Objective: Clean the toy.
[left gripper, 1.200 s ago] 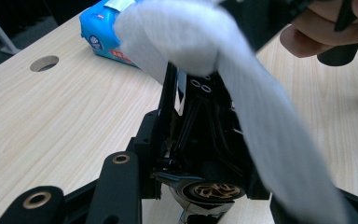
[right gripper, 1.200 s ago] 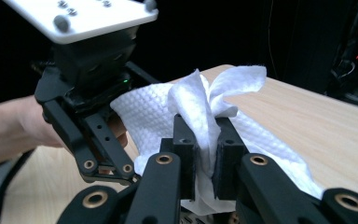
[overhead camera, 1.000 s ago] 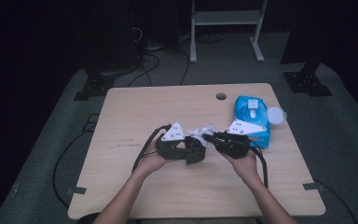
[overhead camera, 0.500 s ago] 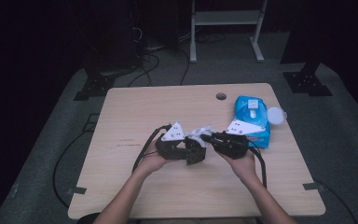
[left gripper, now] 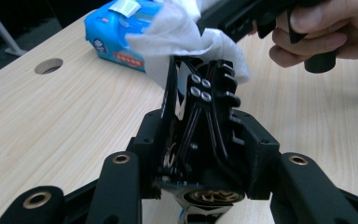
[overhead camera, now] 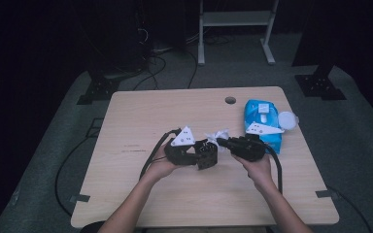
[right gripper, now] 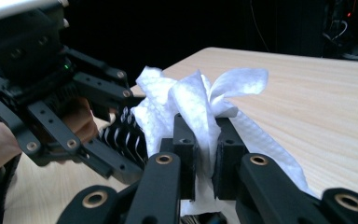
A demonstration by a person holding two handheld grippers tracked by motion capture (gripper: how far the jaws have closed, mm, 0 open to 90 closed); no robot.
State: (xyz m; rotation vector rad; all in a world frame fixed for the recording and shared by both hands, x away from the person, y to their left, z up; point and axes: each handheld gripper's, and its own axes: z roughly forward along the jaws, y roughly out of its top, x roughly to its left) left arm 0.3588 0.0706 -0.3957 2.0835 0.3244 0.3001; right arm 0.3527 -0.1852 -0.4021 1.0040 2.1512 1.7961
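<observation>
Wood table (overhead camera: 126,194), mostly bare. Blue wipes pack (overhead camera: 262,119) sits toward the far right corner, white lid flap (overhead camera: 287,120) open at its right side. Cable hole (overhead camera: 230,100) in the top near the far edge, left of the pack. Cables trail off the left edge and down to the grey floor. A white stand's legs (overhead camera: 201,43) are beyond the table. Nothing lies between the hands and the pack.

Left gripper (overhead camera: 200,153) is mid-table, clamped on a black ribbed part (left gripper: 205,116). The part looks like a stack of thin black plates with small silver screws; it sits upright between the jaws in the left gripper view.

Right gripper (overhead camera: 222,141) is just right of it, pointing left, jaws pinched together on a white wipe (right gripper: 191,102). Wipe is crumpled and bunched, loose corners sticking up above the pads, one flap hanging down toward the table. In the left gripper view the wipe (left gripper: 182,37) lies draped over the top of the part, touching it. Person's right hand (left gripper: 326,37) grips the handle behind it.
</observation>
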